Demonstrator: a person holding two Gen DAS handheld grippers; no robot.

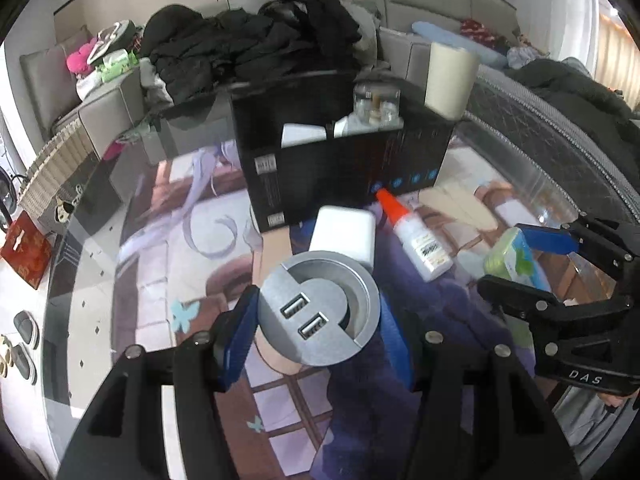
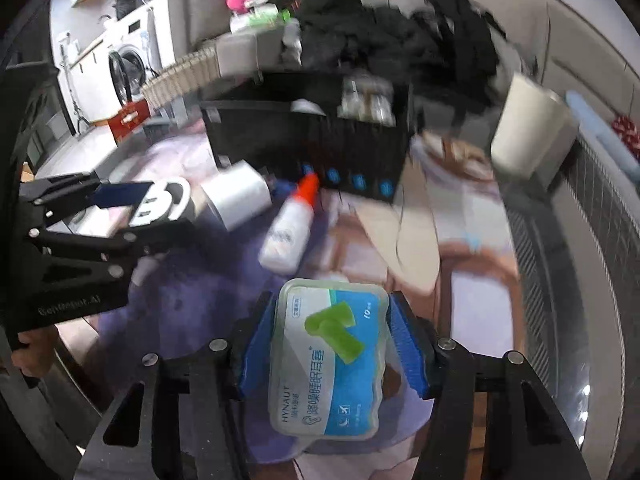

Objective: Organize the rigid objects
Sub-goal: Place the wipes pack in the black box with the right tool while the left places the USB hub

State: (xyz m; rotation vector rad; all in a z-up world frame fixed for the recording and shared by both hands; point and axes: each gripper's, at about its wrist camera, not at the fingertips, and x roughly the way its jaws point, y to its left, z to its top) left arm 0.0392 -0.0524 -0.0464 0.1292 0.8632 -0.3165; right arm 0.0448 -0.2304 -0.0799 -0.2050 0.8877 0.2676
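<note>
My left gripper (image 1: 316,320) is shut on a round grey USB hub (image 1: 318,308) with two ports, held above the table mat. My right gripper (image 2: 332,356) is shut on a clear earplug box (image 2: 328,364) with a blue and white label; this box also shows in the left wrist view (image 1: 510,258). A white charger block (image 1: 344,234) and a glue bottle (image 1: 416,236) with an orange tip lie in front of the black organizer box (image 1: 344,176). The box holds a glass jar (image 1: 376,106) and white items.
A cream cup (image 1: 450,78) stands to the right of the black box. A picture mat (image 1: 168,248) covers the round glass table. Black clothes (image 1: 256,40) are piled on the sofa behind. Shoes (image 1: 24,344) lie on the floor at the left.
</note>
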